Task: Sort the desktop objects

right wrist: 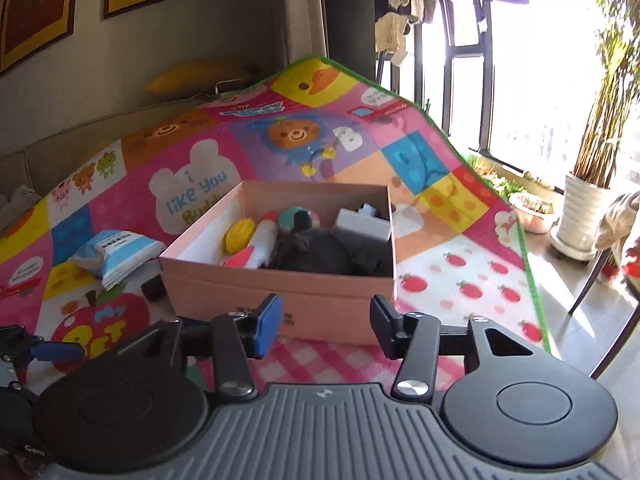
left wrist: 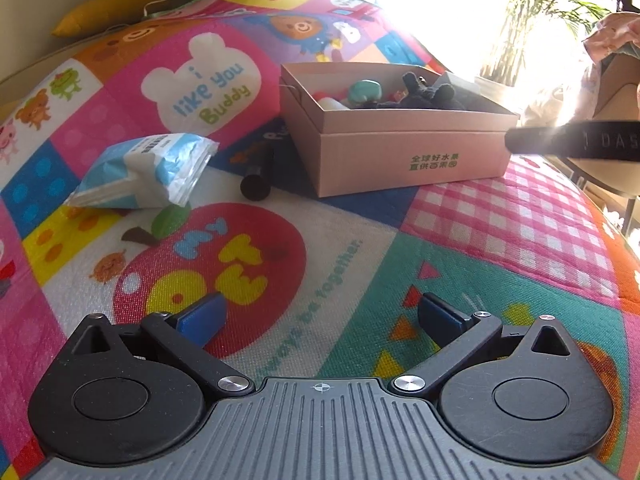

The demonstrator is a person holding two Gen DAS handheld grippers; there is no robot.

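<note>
on the colourful play mat point(left wrist: 360, 248), going from its left edge inward, the tissue pack point(left wrist: 140, 172) lies on its side toward the left edge, and just beside it a dark tube point(left wrist: 258, 176) rests between the pack and the left wall of the cardboard box point(left wrist: 400, 160), which sits near the middle toward the far edge. these two look like what is left to sort; the box already holds a yellow toy point(right wrist: 239, 235), a white bottle point(right wrist: 264, 246), a teal ball point(right wrist: 298, 218), a dark plush point(right wrist: 320, 256) and a white case point(right wrist: 363, 226). the left gripper point(left wrist: 320, 312) hangs above the near part of the mat with its jaws wide and empty. the right gripper point(right wrist: 324, 326) sits in front of the box's near wall, jaws set at a moderate gap with nothing between them. the risk from here, as i judge it, is the tube: it is round and may roll from a clumsy pinch, perhaps under the tissue pack or tight against the box wall, where the fingers have little room. the tissue pack is soft and slick-wrapped, so a shallow grip could slip. strong glare from the window on the right may also hide the box's far corner.
</note>
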